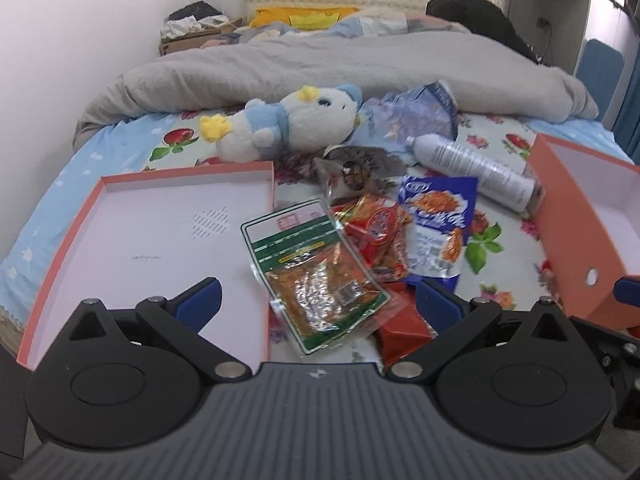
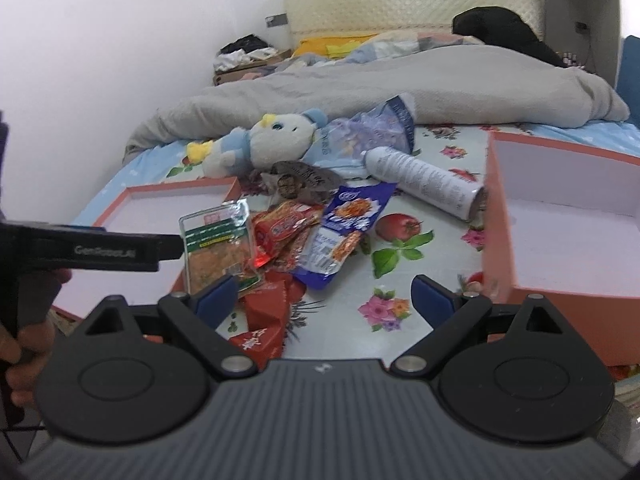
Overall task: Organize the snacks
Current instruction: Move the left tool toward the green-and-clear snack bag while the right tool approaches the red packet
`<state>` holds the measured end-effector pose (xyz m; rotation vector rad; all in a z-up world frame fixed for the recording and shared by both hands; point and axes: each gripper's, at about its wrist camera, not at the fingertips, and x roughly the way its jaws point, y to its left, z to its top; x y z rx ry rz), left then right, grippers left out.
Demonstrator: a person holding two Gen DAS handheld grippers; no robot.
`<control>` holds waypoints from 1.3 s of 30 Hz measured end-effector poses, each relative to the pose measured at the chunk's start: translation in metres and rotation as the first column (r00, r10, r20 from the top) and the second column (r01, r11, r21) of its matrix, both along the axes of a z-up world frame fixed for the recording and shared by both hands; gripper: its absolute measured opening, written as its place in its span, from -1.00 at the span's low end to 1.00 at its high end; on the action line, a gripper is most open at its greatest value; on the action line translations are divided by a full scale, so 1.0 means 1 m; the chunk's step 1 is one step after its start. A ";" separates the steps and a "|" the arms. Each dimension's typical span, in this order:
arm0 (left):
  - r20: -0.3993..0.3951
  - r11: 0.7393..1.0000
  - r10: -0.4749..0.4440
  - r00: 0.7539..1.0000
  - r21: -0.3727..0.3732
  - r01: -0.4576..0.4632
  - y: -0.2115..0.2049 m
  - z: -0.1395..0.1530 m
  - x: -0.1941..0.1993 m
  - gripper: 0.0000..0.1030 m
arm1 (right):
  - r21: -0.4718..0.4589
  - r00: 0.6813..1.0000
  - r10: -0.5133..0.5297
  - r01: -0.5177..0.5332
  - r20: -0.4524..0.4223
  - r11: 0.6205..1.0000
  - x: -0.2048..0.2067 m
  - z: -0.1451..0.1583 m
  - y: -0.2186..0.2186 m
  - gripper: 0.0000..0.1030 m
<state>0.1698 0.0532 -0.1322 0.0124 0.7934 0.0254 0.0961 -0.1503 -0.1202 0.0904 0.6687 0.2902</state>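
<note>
My left gripper [image 1: 318, 300], jaws apart and empty, hovers over the clear green-labelled snack packet [image 1: 308, 268], which lies straight ahead between its fingers, long axis pointing away. My right gripper [image 2: 324, 298], also apart, sits farther right, beside the orange box [image 2: 560, 256].

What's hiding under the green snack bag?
The green snack bag lies partly on the box lid's edge and over red packets. Whatever else sits beneath it is covered.
</note>
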 end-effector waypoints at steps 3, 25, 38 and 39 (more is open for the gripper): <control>-0.015 1.000 -0.006 1.000 0.002 0.006 0.007 -0.007 0.009 1.00 | 0.000 1.000 0.009 -0.009 -0.015 1.000 0.005 -0.006 0.008 0.84; -0.095 0.997 -0.078 0.992 0.012 0.080 0.036 -0.056 0.054 1.00 | -0.045 0.989 0.043 -0.050 -0.143 0.998 0.050 -0.074 0.051 0.66; -0.150 0.995 -0.093 0.984 -0.042 0.088 0.043 -0.087 0.088 1.00 | -0.056 0.968 0.136 -0.150 -0.211 0.987 0.067 -0.103 0.085 0.50; -0.142 0.995 -0.092 0.986 -0.054 0.086 0.045 -0.087 0.090 0.99 | -0.062 0.967 0.136 -0.152 -0.218 0.986 0.070 -0.106 0.087 0.43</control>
